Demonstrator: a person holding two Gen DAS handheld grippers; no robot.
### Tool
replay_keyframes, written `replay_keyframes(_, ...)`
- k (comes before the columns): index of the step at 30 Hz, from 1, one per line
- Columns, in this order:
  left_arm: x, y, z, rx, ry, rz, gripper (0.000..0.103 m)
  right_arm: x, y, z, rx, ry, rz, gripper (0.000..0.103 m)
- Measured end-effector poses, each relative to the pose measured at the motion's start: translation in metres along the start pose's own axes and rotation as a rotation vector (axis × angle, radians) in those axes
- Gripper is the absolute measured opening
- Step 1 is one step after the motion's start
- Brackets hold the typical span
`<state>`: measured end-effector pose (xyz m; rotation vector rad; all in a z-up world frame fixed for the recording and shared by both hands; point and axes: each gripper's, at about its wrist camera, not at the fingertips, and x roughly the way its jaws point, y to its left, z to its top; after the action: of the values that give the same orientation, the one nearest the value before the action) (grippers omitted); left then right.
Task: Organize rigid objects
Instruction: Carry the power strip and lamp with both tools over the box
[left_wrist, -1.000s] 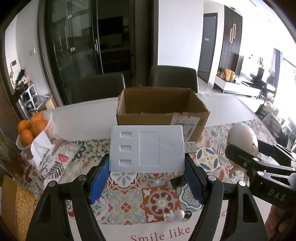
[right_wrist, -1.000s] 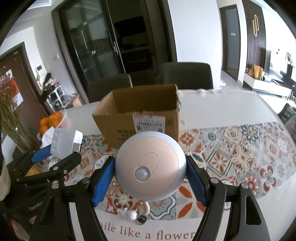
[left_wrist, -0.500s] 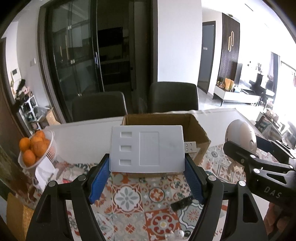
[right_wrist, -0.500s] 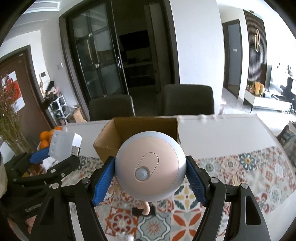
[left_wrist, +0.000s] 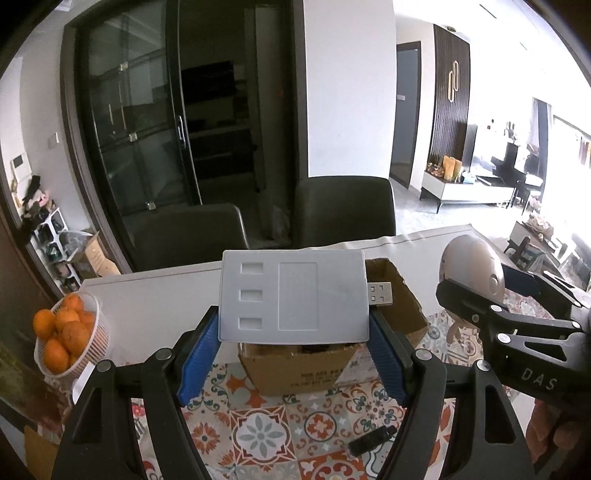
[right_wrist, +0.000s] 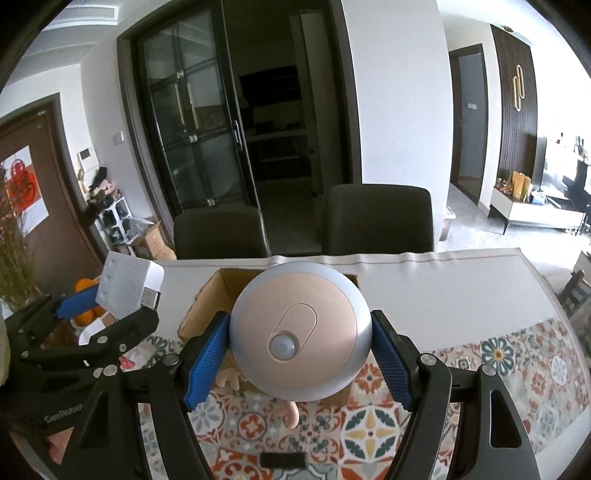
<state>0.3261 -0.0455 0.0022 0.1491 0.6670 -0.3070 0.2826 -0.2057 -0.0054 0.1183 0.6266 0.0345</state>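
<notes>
My left gripper (left_wrist: 293, 354) is shut on a flat white USB device (left_wrist: 293, 295) with a metal plug on its right side, held above the near side of an open cardboard box (left_wrist: 399, 314). My right gripper (right_wrist: 299, 354) is shut on a round pink and silver sensor light (right_wrist: 301, 336), held in front of the same box (right_wrist: 207, 302). The light also shows in the left wrist view (left_wrist: 471, 267), and the white device in the right wrist view (right_wrist: 127, 286).
A patterned tile tablecloth (left_wrist: 258, 435) covers the near table. A small black stick (left_wrist: 371, 441) lies on it. A white basket of oranges (left_wrist: 61, 339) stands at the left. Two dark chairs (right_wrist: 376, 218) stand behind the table. A pink figure (right_wrist: 291, 413) lies under the light.
Both grippers have risen and moved forward with their objects. The box now sits lower in both views, under the held objects. Both grips are unchanged.
</notes>
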Motion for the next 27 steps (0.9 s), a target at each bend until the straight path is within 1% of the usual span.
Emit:
replay_keyframes(4, 0.011, 0.001, 0.014, 0.016, 0.019, 0.010, 0.075, 0.014, 0.001, 0.013, -0.011, 0.017, 0.003, 0.075)
replay_keyframes(7, 0.022, 0.001, 0.025, 0.037, 0.041, 0.008, 0.075, 0.029, -0.002, 0.023, -0.005, 0.047, 0.009, 0.075)
replay_keyframes(8, 0.027, 0.002, 0.028, 0.036, 0.054, 0.013, 0.075, 0.033, -0.002, 0.024, -0.005, 0.056, 0.011, 0.075)
replay_keyframes(10, 0.039, 0.003, 0.032, 0.038, 0.086, -0.001, 0.075, 0.045, -0.005, 0.028, 0.001, 0.083, 0.020, 0.075)
replay_keyframes(15, 0.067, 0.005, 0.035, 0.041, 0.158, -0.003, 0.075, 0.075, -0.009, 0.035, 0.006, 0.156, 0.027, 0.075)
replay_keyframes(22, 0.094, -0.001, 0.029, 0.090, 0.199, 0.026, 0.075, 0.112, -0.016, 0.024, -0.005, 0.251, 0.020, 0.075)
replay_keyframes(27, 0.122, 0.000, 0.021, 0.079, 0.265, 0.030, 0.075, 0.133, -0.023, 0.014, 0.009, 0.305, 0.018, 0.075)
